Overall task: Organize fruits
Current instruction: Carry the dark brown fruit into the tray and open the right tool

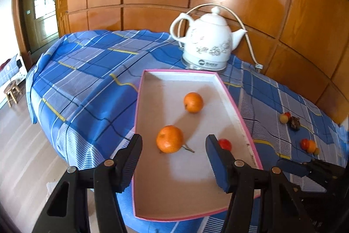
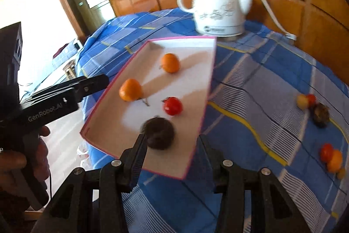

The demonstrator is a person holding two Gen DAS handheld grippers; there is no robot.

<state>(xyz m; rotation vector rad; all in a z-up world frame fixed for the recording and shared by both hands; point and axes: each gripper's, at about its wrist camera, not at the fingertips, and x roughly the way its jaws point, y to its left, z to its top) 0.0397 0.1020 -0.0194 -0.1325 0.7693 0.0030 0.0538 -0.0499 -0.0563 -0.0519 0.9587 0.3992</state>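
Note:
A shallow pink-rimmed tray (image 1: pixel 240 110) (image 2: pixel 209 71) lies on the blue plaid cloth. It holds two oranges (image 1: pixel 169 139) (image 1: pixel 193 102) (image 2: pixel 130 90) (image 2: pixel 170 62), a small red fruit (image 1: pixel 225 144) (image 2: pixel 173 106) and a dark round fruit (image 2: pixel 160 133). My left gripper (image 1: pixel 173 143) is open over the tray's near end, jaws either side of the near orange. My right gripper (image 2: pixel 171 142) is open just above the dark fruit, which sits by the left finger (image 2: pixel 139 145). Loose small fruits (image 2: pixel 331 156) (image 2: pixel 305 100) (image 1: pixel 308 145) (image 1: pixel 285 117) lie on the cloth at right.
A white ceramic kettle (image 1: pixel 209 40) (image 2: pixel 218 8) with a cord stands behind the tray. A dark spiky husk (image 2: pixel 320 115) (image 1: pixel 295 122) lies among the loose fruits. Wooden wall panels stand behind; the table edge drops to the floor at left.

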